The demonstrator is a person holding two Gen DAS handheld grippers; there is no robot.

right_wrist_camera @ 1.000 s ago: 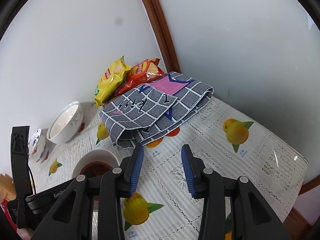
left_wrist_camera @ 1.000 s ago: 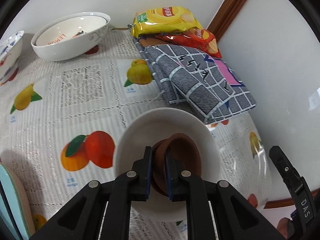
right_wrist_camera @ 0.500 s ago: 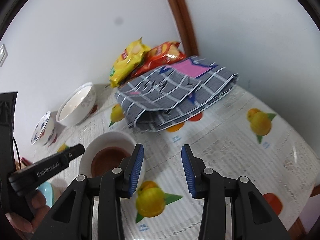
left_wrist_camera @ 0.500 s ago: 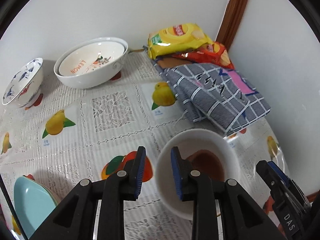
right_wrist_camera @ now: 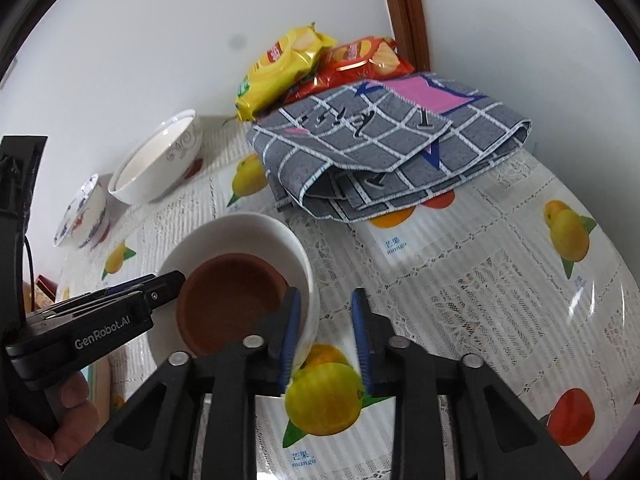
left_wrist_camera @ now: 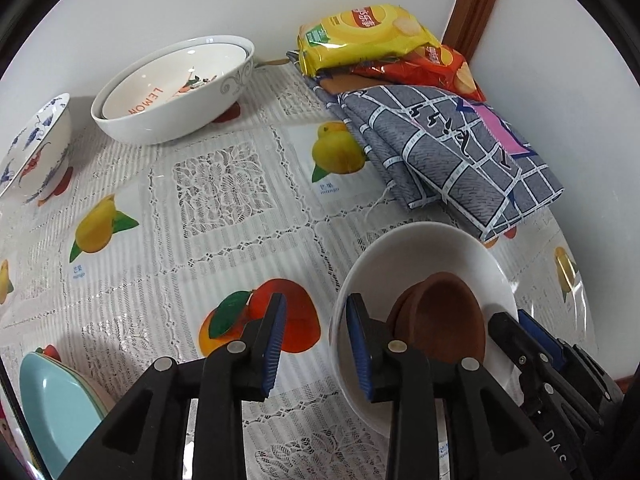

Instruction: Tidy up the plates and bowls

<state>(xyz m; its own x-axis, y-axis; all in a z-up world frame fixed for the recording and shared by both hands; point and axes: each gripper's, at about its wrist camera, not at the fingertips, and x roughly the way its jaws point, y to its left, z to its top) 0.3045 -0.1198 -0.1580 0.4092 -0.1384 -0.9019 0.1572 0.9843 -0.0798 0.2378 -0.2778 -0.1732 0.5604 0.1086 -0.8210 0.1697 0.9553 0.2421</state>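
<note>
A white bowl sits on the fruit-print tablecloth with brown clay bowls nested inside; both show in the right wrist view, the white bowl and the clay bowls. My left gripper is open and empty, its jaws straddling the white bowl's left rim. My right gripper is open, its jaws straddling the white bowl's right rim. A large white bowl with another nested inside stands at the back wall. A blue-patterned bowl is at the far left. Stacked plates with a light-blue one on top lie at the lower left.
A folded grey checked cloth lies right behind the white bowl. Yellow and red crisp bags lie in the corner by a brown wooden post. The table edge runs along the right in the right wrist view.
My left gripper let go of the brown clay bowl, opened and drew back to the left. My right gripper moved in to the white bowl's right rim.
</note>
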